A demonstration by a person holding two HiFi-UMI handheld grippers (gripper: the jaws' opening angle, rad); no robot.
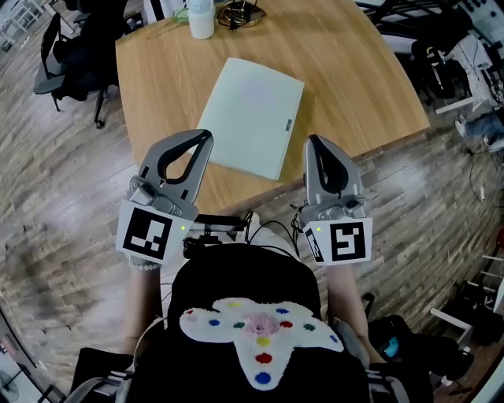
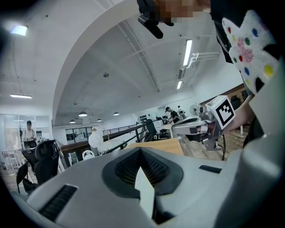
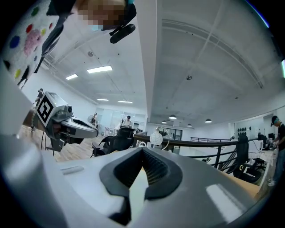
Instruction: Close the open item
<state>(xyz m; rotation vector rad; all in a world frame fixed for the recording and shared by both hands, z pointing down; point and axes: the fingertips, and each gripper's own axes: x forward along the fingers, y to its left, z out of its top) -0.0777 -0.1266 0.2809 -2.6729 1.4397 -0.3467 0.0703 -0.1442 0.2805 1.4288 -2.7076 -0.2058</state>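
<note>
A pale green folder (image 1: pixel 252 114) lies flat on the wooden table (image 1: pixel 354 79) with its cover down. Both grippers hover at the table's near edge, just short of the folder's near corners. My left gripper (image 1: pixel 205 136) is shut and holds nothing; in its own view the pads (image 2: pixel 141 153) meet with only the room beyond them. My right gripper (image 1: pixel 313 142) is also shut and holds nothing, its jaws (image 3: pixel 143 153) tilted up toward the ceiling. Each gripper shows in the other's view: the right gripper (image 2: pixel 196 127) and the left gripper (image 3: pixel 67 124).
A white bottle (image 1: pixel 201 17) and a tangle of dark cable (image 1: pixel 242 12) sit at the table's far edge. An office chair (image 1: pixel 71 55) stands on the wood floor at the far left. Equipment (image 1: pixel 472 71) crowds the right side.
</note>
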